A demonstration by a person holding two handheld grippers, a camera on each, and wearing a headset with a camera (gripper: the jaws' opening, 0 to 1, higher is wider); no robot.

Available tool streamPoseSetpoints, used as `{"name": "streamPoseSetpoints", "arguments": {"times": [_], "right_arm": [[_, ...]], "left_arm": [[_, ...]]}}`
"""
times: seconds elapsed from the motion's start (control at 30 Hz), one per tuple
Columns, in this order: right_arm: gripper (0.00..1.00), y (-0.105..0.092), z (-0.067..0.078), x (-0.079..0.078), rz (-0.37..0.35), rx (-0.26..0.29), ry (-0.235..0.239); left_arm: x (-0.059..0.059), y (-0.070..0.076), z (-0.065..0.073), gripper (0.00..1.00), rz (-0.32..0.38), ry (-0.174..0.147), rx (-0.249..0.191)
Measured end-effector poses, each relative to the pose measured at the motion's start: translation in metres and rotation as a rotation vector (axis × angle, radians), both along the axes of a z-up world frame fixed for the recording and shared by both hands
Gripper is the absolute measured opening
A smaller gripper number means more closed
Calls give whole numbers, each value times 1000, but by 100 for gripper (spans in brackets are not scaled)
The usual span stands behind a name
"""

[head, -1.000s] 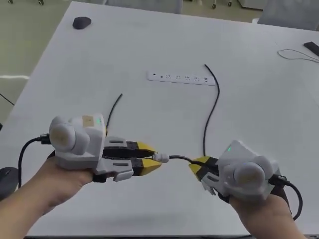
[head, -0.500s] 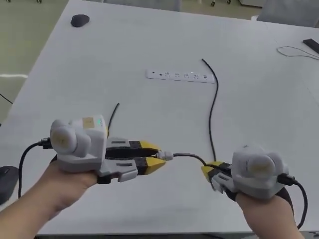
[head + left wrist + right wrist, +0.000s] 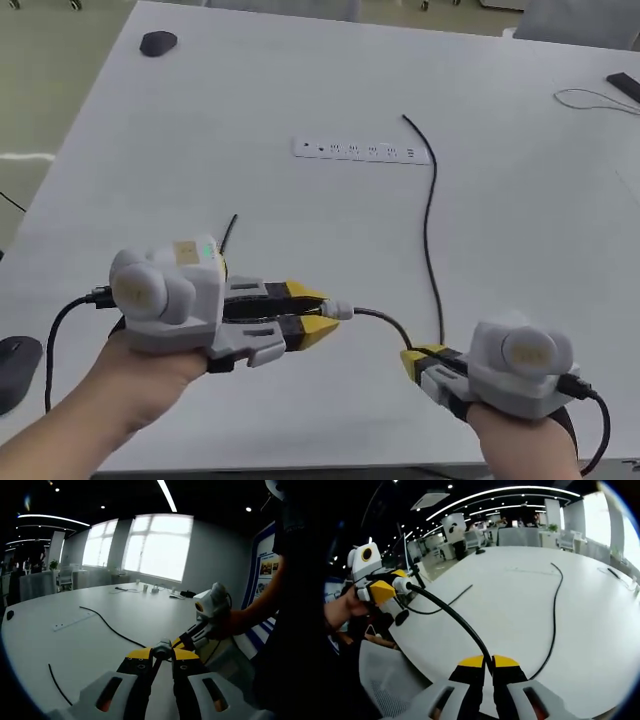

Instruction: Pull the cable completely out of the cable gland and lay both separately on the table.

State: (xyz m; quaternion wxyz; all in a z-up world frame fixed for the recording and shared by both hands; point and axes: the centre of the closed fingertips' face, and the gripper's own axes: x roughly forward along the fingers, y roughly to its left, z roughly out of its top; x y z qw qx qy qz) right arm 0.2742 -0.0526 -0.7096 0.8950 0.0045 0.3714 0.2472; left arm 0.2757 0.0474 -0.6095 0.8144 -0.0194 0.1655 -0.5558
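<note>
A small white cable gland (image 3: 339, 312) (image 3: 162, 648) (image 3: 403, 585) is pinched at the yellow tips of my left gripper (image 3: 318, 314) (image 3: 161, 654), held above the table's near edge. A black cable (image 3: 431, 215) (image 3: 451, 615) (image 3: 107, 626) runs out of the gland, arcs to my right gripper (image 3: 412, 358) (image 3: 487, 661), which is shut on it, then trails away across the white table (image 3: 250, 120) toward the power strip. About a hand's width of cable spans the two grippers.
A white power strip (image 3: 360, 152) lies mid-table, beside the cable's far end. A short loose black cable (image 3: 228, 234) (image 3: 445, 601) lies left of centre. A dark mouse (image 3: 158, 42) sits far left; thin white wire (image 3: 590, 102) at far right.
My right gripper has slid right and toward me along with the cable, widening the gap to the left gripper. The stretch of cable between gland and right gripper has grown longer.
</note>
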Motion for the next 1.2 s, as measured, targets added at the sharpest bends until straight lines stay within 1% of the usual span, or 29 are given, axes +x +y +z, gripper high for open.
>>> {"name": "streamPoseSetpoints", "arguments": {"times": [0.13,0.2,0.23,0.3,0.33,0.4,0.43,0.47,0.5,0.53,0.57,0.6,0.63,0.67,0.7,0.73,0.77,0.83,0.9,0.93,1.03,1.07,1.1,1.2], "right_arm": [[0,-2,4,1,24,-5,-30],[1,-4,8,3,36,-30,-58],[1,-4,14,6,59,-47,-89],[3,-5,19,4,71,-66,-89],[6,-5,24,6,79,-75,-110],[16,-2,36,7,116,-114,-144],[20,1,45,7,155,-161,-178],[21,5,50,6,193,-191,-198],[20,13,58,5,251,-241,-232],[20,19,63,5,293,-276,-263],[20,26,68,4,320,-296,-284],[19,36,71,2,353,-315,-292],[18,41,72,1,365,-323,-290],[17,50,76,1,376,-324,-299],[16,54,79,3,380,-333,-314],[16,59,80,5,405,-365,-331],[15,62,79,4,422,-380,-331],[13,71,81,3,454,-398,-355],[10,75,81,3,479,-427,-373],[9,77,80,3,483,-431,-369],[8,79,80,5,486,-437,-374],[8,80,80,5,487,-433,-374],[7,82,81,5,486,-417,-373],[5,83,78,4,498,-436,-370]], "left_arm": [[0,0,0,15,-4,0,2],[1,1,0,15,-3,-2,2],[1,1,0,15,-1,-4,2],[1,2,1,15,-2,-2,1],[1,2,1,15,-4,-3,2],[0,3,-1,15,-14,-11,20],[-1,4,-2,15,-16,-10,27],[-1,4,-2,15,-16,-7,26],[-2,4,-2,15,-15,-6,25],[-2,5,-1,15,-14,-7,23],[-2,5,-1,15,-13,-6,22],[-2,5,-1,15,-12,-2,21],[-3,4,-1,15,-13,-2,22],[-3,4,-2,15,-15,-4,25],[-3,4,-2,15,-16,-5,29],[-4,3,-3,15,-19,-4,32],[-4,3,-3,15,-20,-2,32],[-4,2,-2,15,-21,-4,32],[-4,2,-2,15,-24,-3,30],[-4,1,-2,15,-25,-5,32],[-4,2,-3,15,-25,-6,37],[-4,2,-3,15,-21,-2,36],[-4,2,-3,15,-20,-3,36],[-5,3,-3,15,-24,1,36]]}}
